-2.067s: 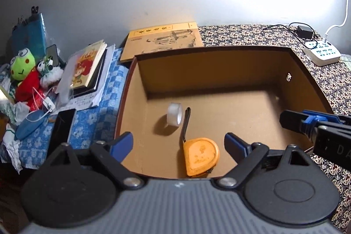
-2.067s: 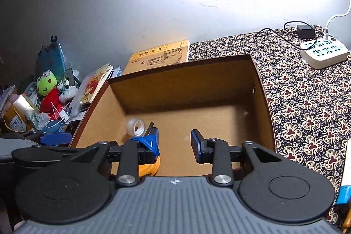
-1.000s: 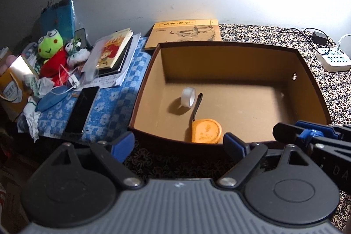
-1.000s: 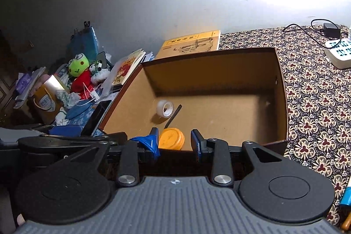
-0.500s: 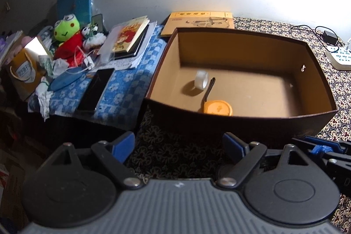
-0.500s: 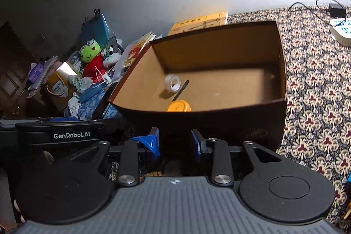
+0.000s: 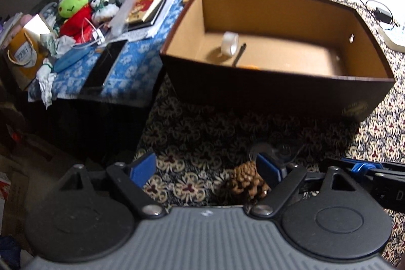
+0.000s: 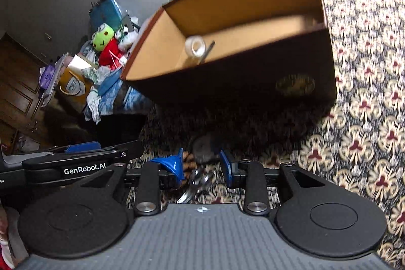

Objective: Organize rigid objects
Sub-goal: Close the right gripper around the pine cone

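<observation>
Your left gripper, jaws wide apart, empty: pinecone sits just inside its right finger. Right gripper, jaws parted, empty, hovers over a blurred metal object. Box lies ahead.

One box, one tape roll, two books.

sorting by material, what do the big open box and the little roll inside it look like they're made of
The big brown open box looks like stiff cardboard or thin fibreboard: matte tan inside, dark smooth outside with a faint gold emblem, thin straight walls. The small translucent roll looks like clear plastic adhesive tape: glossy, see-through band around a hollow core. Neither is certain from looks alone.
</observation>
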